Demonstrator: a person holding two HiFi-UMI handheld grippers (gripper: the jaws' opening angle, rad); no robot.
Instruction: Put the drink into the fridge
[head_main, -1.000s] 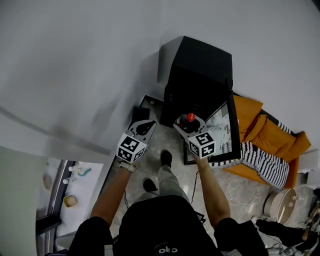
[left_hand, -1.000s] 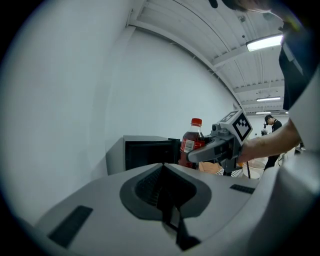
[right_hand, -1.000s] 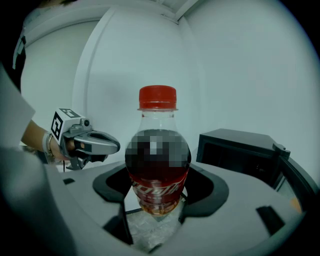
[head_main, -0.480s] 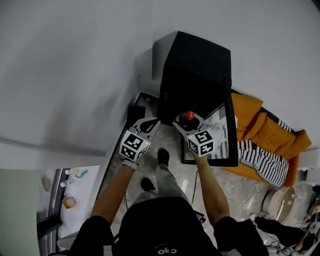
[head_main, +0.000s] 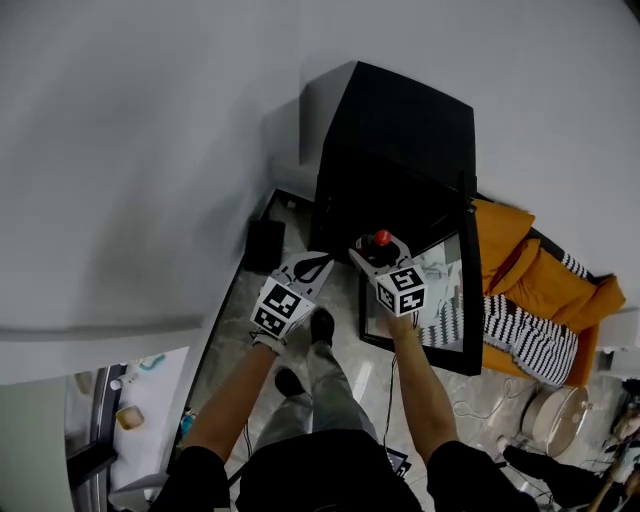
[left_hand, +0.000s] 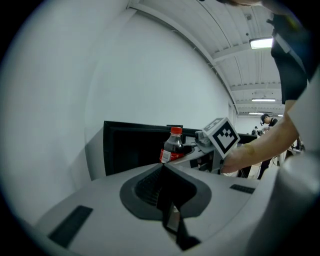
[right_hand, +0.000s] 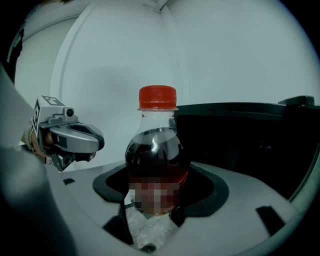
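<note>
The drink is a small cola bottle (right_hand: 157, 160) with a red cap (head_main: 381, 238). My right gripper (right_hand: 152, 210) is shut on its lower body and holds it upright in front of the black fridge (head_main: 400, 120). The fridge's glass door (head_main: 455, 300) stands open to the right, and the bottle is level with the dark opening (right_hand: 250, 140). Just left of the bottle my left gripper (head_main: 322, 262) is held out with its jaws shut on nothing (left_hand: 162, 167). From the left gripper view the bottle (left_hand: 172, 147) and the right gripper (left_hand: 192, 147) show against the fridge front (left_hand: 130, 147).
A white wall runs along the left and behind the fridge. A small black box (head_main: 264, 245) sits on the floor by the wall. An orange cushion (head_main: 540, 270) with a striped cloth (head_main: 520, 325) lies right of the door. The person's feet (head_main: 322, 325) stand before the fridge.
The fridge and its door have shifted slightly in the view. My left gripper has moved right and forward, closer to the bottle. The right gripper still holds the bottle.
</note>
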